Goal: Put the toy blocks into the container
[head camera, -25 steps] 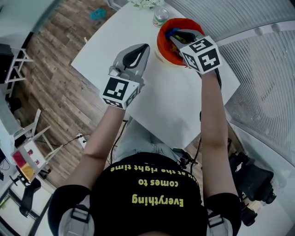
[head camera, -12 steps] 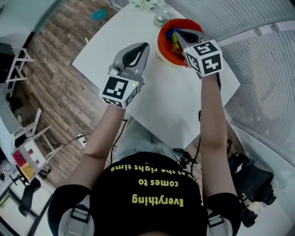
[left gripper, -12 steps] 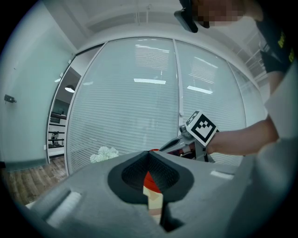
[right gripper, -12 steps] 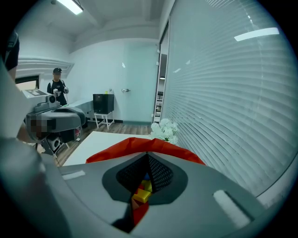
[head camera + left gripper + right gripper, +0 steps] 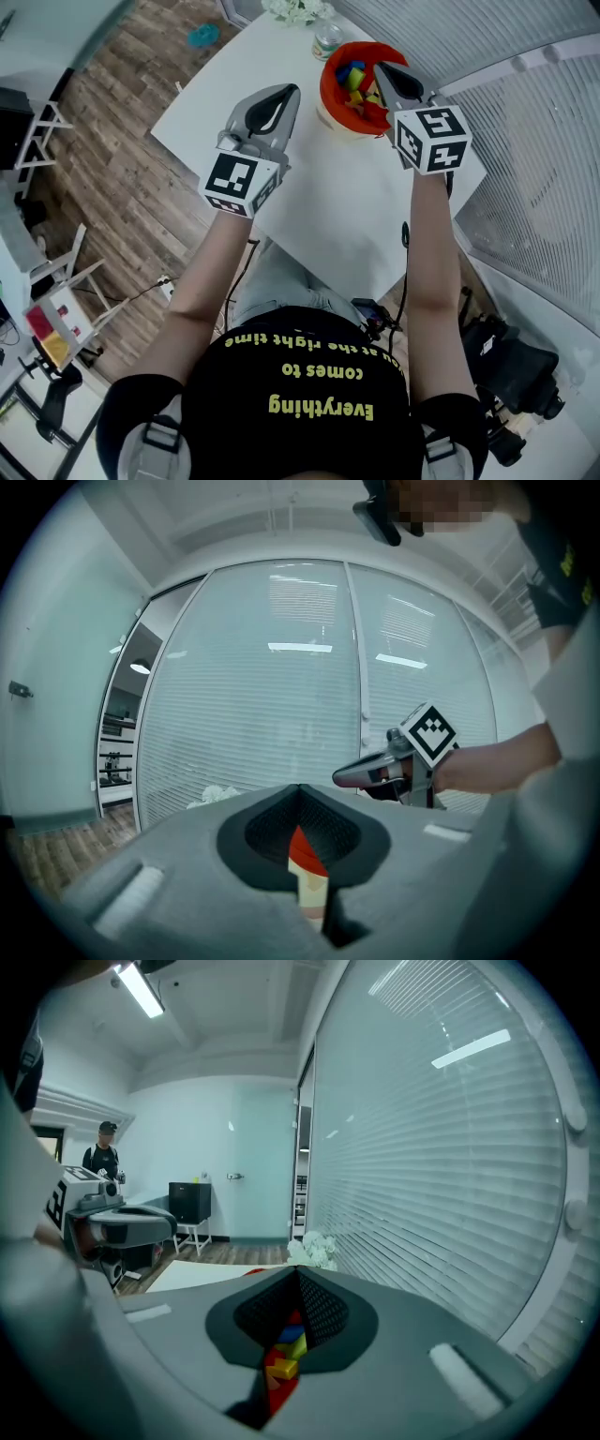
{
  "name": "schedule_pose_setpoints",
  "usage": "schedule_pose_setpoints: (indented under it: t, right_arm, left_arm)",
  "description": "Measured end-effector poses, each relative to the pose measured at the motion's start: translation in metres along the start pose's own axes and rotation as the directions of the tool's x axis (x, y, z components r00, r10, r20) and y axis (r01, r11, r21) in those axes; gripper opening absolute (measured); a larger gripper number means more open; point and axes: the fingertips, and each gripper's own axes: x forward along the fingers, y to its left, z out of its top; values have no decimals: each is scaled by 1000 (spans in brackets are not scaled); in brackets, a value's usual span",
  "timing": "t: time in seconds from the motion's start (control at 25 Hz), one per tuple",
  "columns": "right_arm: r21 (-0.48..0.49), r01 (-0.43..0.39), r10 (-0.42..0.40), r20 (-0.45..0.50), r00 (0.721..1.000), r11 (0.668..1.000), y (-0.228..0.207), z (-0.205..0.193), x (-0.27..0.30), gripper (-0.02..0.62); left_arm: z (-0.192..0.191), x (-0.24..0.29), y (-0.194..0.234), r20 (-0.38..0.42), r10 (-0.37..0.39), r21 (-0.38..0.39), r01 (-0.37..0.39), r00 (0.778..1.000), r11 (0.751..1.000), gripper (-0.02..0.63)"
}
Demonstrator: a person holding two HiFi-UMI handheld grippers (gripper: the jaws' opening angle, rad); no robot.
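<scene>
A red container [image 5: 328, 86] stands at the far side of the white table [image 5: 356, 216], with several coloured toy blocks [image 5: 354, 79] inside it. My right gripper [image 5: 382, 67] hovers over the container's right rim, shut and holding nothing. In the right gripper view the blocks [image 5: 284, 1354] show through the slit below its closed jaws [image 5: 298, 1271]. My left gripper [image 5: 289, 91] floats above the table to the left of the container, also shut and empty. The container [image 5: 302, 847] shows through the slit of the left gripper [image 5: 300, 787], and the right gripper [image 5: 345, 778] shows beyond it.
A small glass jar [image 5: 326, 37] and white flowers [image 5: 295, 7] sit behind the container. Slatted blinds [image 5: 544, 141] run along the table's right side. Wooden floor lies to the left, with a teal object [image 5: 199, 30] on it. A person [image 5: 101, 1157] stands far back.
My right gripper has risen out of the container and drawn back to its right rim. The left gripper has stayed in place.
</scene>
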Motion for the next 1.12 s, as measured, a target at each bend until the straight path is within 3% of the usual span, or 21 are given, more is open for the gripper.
schedule_pose_setpoints:
  t: [0.6,1.12]
  right_arm:
    - [31,91,-95,212,973,995,9,51,-70,6]
    - [145,177,-213,295,931,973,6,45,-135,6]
  left_arm:
    - [28,-19,-4,38,10,29,-11,999,1000,0]
    - [43,-44,-5,62,34,5,-35,997,999,0]
